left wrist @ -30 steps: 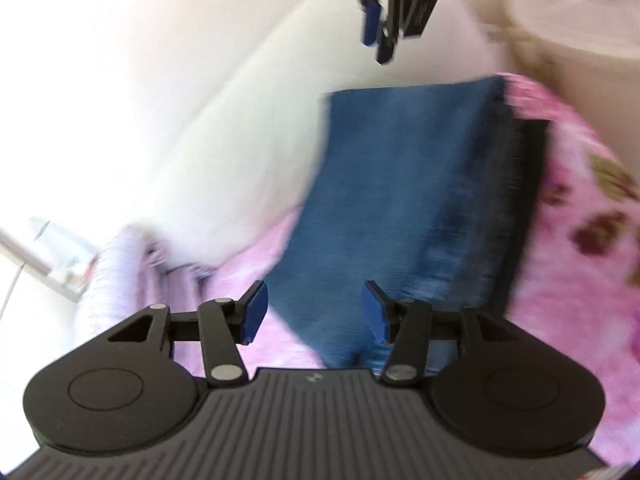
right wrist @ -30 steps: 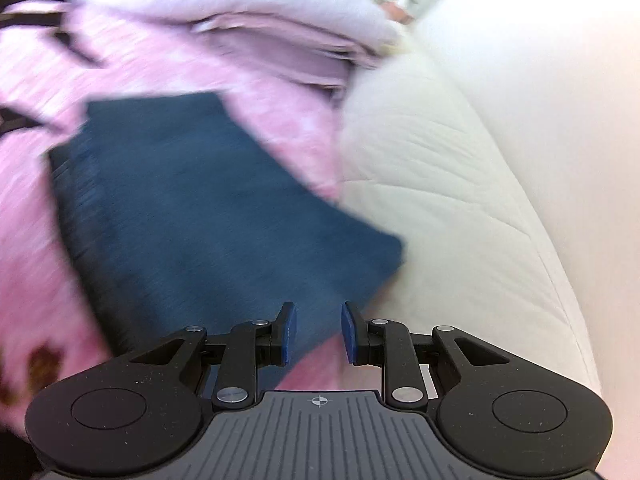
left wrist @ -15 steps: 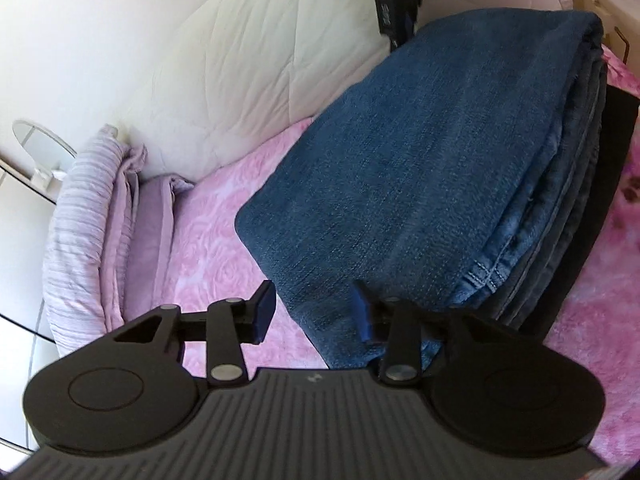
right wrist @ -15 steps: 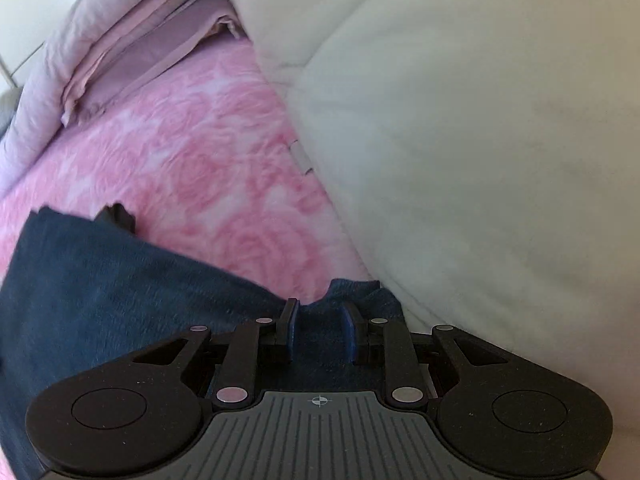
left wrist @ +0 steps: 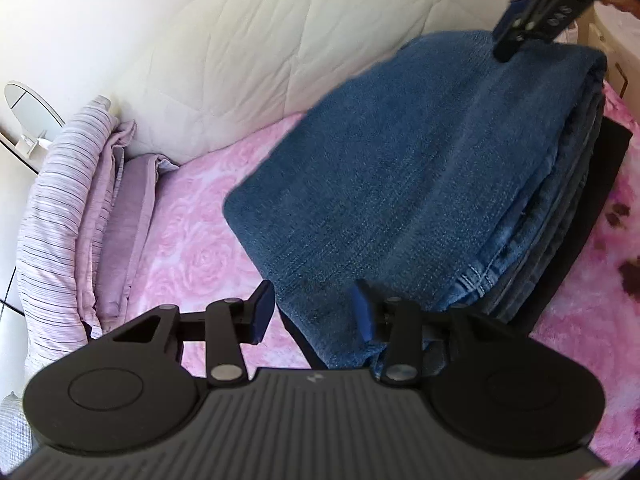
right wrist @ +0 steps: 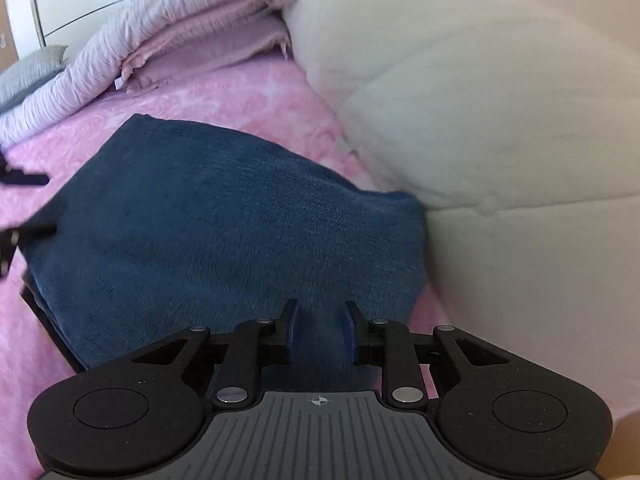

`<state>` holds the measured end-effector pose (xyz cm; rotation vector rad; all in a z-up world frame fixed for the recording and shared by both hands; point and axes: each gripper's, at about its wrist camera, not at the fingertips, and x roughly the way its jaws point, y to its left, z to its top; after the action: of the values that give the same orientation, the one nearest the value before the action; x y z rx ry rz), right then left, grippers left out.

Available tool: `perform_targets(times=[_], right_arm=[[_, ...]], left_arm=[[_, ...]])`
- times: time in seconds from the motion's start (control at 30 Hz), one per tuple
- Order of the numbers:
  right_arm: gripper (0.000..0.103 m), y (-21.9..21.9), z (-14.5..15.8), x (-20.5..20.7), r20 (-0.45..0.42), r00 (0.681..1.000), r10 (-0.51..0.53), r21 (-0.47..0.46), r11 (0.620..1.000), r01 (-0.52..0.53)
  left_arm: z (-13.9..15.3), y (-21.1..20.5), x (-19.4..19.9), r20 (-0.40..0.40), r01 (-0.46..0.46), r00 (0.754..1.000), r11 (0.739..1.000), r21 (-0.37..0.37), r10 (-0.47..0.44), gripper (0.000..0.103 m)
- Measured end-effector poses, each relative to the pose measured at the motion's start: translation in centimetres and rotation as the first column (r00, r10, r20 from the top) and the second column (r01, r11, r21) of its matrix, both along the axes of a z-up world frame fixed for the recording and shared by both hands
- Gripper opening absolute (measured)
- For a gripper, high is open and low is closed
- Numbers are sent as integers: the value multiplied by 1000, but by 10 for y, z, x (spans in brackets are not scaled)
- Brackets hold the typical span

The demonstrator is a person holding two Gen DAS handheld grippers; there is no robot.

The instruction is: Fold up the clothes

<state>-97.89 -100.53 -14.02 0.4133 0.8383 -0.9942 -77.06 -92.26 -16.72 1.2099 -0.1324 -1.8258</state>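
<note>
Left wrist view: jeans [left wrist: 400, 184] lie folded on the bed [left wrist: 192, 240]; left gripper [left wrist: 312, 312] and right gripper [right wrist: 319, 330] jaws open, empty; folding appears essentially complete

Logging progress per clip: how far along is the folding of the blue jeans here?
Mostly done: the blue denim jeans lie in a compact layered stack on the pink rose-patterned blanket. In hand: nothing; the left gripper is open at the stack's near corner, and the right gripper is open over its far end. A black garment lies under the stack; whether it needs folding is unclear.
</note>
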Motion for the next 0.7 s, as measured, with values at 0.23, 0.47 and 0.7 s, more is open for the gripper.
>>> perform_targets(times=[0.23,0.47,0.7], right_arm=[[24,57,2,10,-8,999,-44,-2,999,44],[25,77,21,22,-25,993,-116,-14,993,115],[38,153,64,37,22,954,-298,47,954,297]], left_arm=[[-16,25,11,8,52,999,997,-58,-52,36],[11,31,26,-69,-40,997,999,-15,39,38],[59,94,58,-216,-239,941,964,115,259,68]])
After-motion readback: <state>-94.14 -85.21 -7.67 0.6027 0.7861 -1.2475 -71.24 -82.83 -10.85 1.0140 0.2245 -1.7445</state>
